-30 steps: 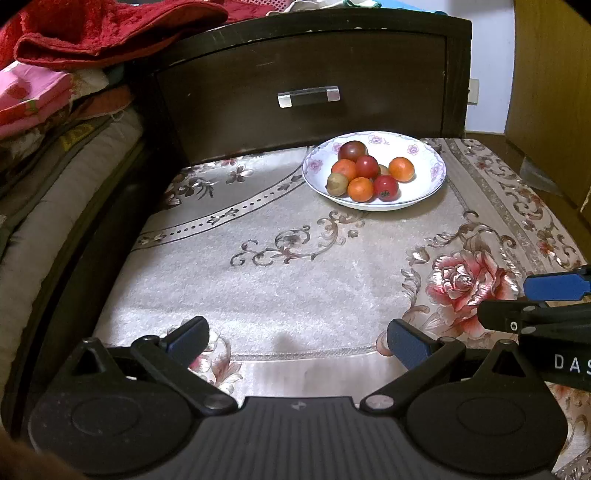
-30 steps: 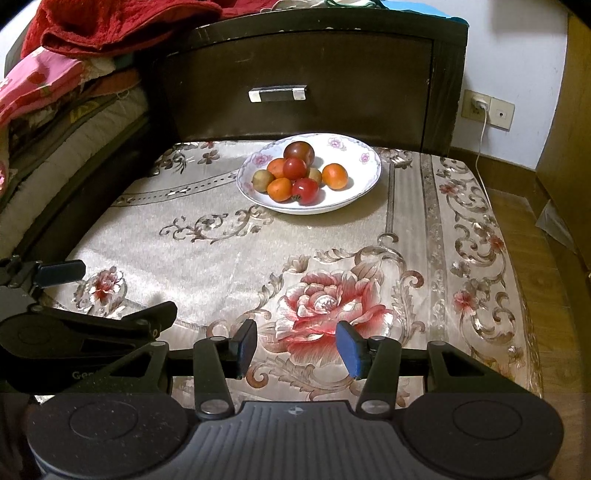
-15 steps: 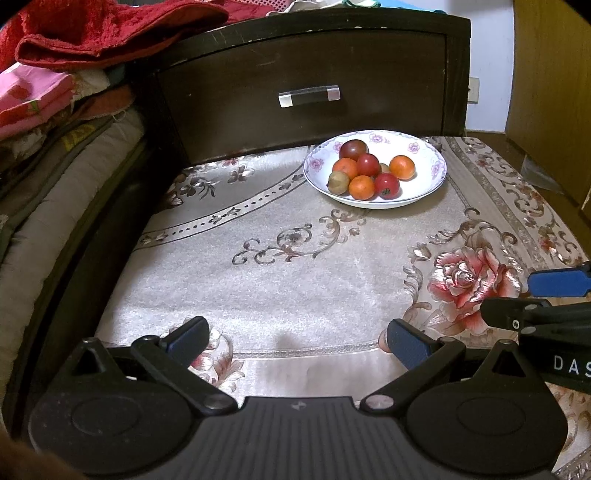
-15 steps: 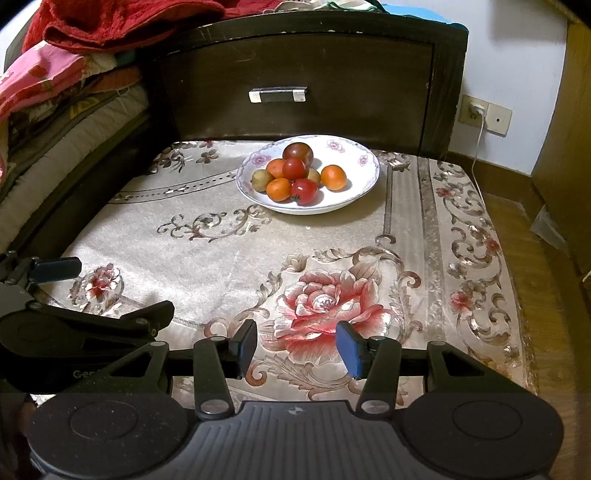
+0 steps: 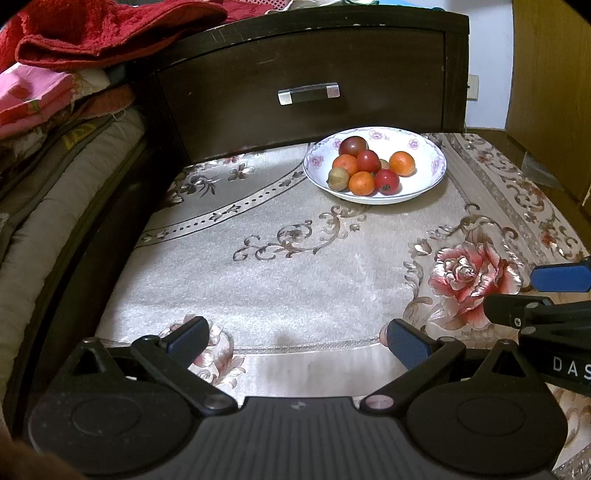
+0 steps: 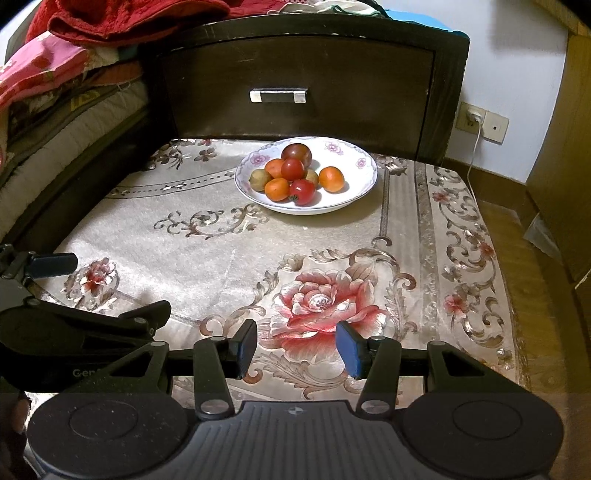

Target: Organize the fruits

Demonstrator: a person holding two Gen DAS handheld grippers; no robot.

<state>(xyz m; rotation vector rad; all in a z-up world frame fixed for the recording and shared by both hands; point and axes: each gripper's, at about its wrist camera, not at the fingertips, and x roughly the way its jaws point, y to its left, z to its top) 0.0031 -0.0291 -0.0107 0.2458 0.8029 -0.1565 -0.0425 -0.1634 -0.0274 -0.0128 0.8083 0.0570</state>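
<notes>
A white flower-patterned plate (image 5: 424, 147) (image 6: 354, 162) holds several small fruits: red tomatoes (image 5: 387, 181) (image 6: 302, 191), orange ones (image 5: 402, 163) (image 6: 331, 179) and a brownish-green one (image 5: 338, 178) (image 6: 259, 180). It stands at the far side of a floral cloth, just in front of a dark wooden drawer front. My left gripper (image 5: 295, 338) is open and empty, low over the cloth's near edge. My right gripper (image 6: 296, 345) is open and empty, over the big red rose. Both are far from the plate.
The dark drawer front with a metal handle (image 5: 308, 93) (image 6: 279, 95) rises behind the plate. Stacked bedding and a red blanket (image 5: 92, 29) lie to the left. A wall socket (image 6: 480, 122) and wooden furniture (image 5: 550, 92) are at the right. The floral cloth (image 5: 295, 266) covers the surface.
Both grippers have pulled back and lifted slightly, so the plate sits a little farther off in both views. Both grippers stay open and empty.
</notes>
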